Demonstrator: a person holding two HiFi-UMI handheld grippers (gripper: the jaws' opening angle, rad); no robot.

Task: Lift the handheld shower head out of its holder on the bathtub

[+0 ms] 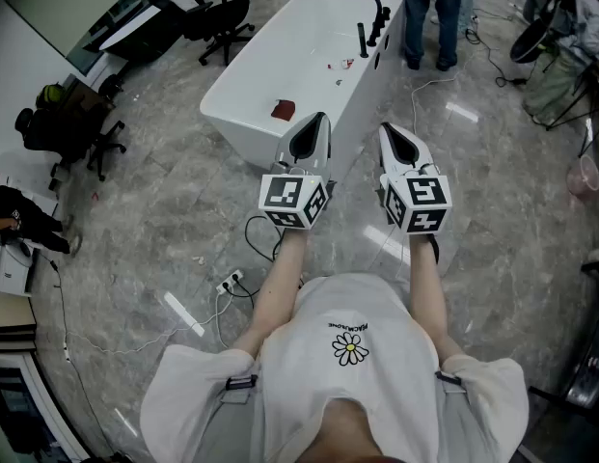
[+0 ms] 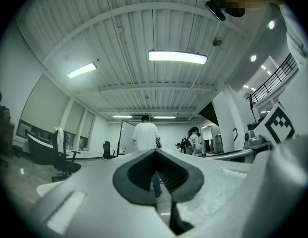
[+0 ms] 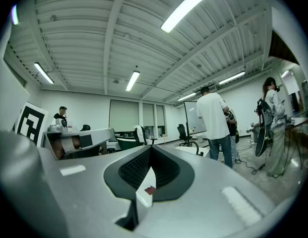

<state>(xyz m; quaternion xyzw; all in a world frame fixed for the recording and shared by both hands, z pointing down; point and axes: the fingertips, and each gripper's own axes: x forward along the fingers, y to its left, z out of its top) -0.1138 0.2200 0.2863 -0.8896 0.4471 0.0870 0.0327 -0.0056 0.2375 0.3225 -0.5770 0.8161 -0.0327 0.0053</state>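
Note:
The white freestanding bathtub [image 1: 243,104] stands ahead of me on the marble floor. At its far rim a black arched faucet [image 1: 368,0] rises, with the black handheld shower head [image 1: 363,39] upright in its holder beside it. My left gripper [image 1: 319,120] and right gripper [image 1: 387,129] are held side by side at the tub's near end, well short of the shower head. Both are shut on nothing. In the left gripper view the left gripper [image 2: 155,151] points level across the room. The right gripper [image 3: 151,148] shows a sliver of the tub [image 3: 144,195] through its gap.
A dark red object [image 1: 283,110] lies inside the tub. A person [image 1: 432,17] stands just past the faucet end. Office chairs [image 1: 225,22] stand at the back left. A power strip [image 1: 230,283] with cables lies on the floor near my left arm.

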